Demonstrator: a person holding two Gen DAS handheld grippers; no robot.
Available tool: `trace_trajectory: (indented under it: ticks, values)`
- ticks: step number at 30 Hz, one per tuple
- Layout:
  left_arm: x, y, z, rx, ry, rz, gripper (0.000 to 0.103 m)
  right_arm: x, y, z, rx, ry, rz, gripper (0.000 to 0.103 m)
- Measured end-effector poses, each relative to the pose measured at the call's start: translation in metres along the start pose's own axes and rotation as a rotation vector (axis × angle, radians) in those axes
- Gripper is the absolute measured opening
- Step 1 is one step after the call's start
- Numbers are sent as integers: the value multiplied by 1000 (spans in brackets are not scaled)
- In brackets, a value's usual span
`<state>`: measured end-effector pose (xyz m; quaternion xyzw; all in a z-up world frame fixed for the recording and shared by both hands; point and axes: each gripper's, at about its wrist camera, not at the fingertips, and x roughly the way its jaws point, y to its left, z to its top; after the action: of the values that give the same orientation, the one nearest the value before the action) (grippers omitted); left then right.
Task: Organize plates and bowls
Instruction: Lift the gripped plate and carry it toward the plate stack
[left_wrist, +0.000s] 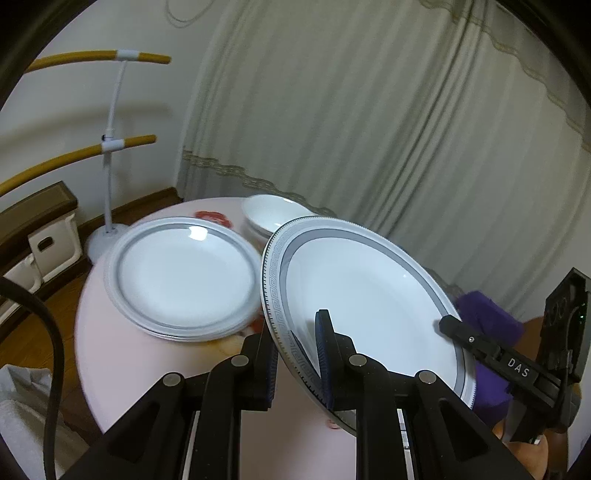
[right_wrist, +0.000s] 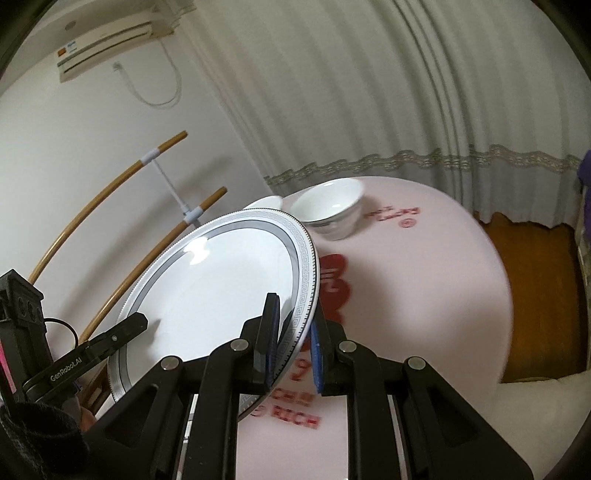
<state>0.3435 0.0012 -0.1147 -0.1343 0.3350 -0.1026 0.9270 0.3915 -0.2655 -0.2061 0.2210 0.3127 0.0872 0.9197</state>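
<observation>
both tools gripped one plate (left_wrist: 362, 295) between them, holding it tilted and clear of the pink tabletop (left_wrist: 110, 354). the left tool (left_wrist: 299, 365) was closed on the plate's near rim, its blue-padded fingers (left_wrist: 324, 354) pinching the grey key-patterned border from either side. the right tool (right_wrist: 291, 354) was closed in the same way on the opposite rim, one finger over the white face and the other beneath. in the left wrist view the right tool's black finger (left_wrist: 476, 343) reached onto the plate's far right edge, with a purple sleeve (left_wrist: 487, 314) behind it; in the right wrist view the left tool's finger (right_wrist: 118, 332) lay on the plate's lower left rim. a stack of matching plates (left_wrist: 184, 277) sat flat on the tabletop just to the left of the held plate, their rims overlapping in the picture. behind them stood a white bowl (left_wrist: 273, 214), and the right wrist view showed a second bowl (right_wrist: 328, 210) upright on the tabletop near red printed lettering (right_wrist: 391, 216). a pale curtain (left_wrist: 369, 110) hung behind the tabletop, and a white stand with curved wooden bars (left_wrist: 110, 147) stood by the wall.
</observation>
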Motion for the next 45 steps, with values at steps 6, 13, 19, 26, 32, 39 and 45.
trace_trajectory:
  ticks: [6, 13, 19, 26, 32, 39, 45]
  values:
    - [-19, 43, 3, -36, -15, 38, 15, 32, 36, 0, -33, 30, 34, 15]
    - [-33, 89, 7, -72, -11, 78, 15, 76, 72, -4, -62, 74, 65, 15]
    - [-33, 116, 13, -98, 2, 104, 15, 109, 94, -8, -82, 100, 79, 15]
    - [-18, 118, 25, -101, 28, 121, 16, 140, 108, -11, -92, 125, 71, 15]
    - [7, 127, 35, -110, 56, 128, 16, 159, 110, -12, -93, 147, 60, 15]
    - [38, 123, 49, -103, 79, 130, 16, 173, 106, -17, -77, 168, 45, 15]
    - [66, 129, 60, -101, 95, 131, 16, 179, 104, -16, -63, 178, 33, 15]
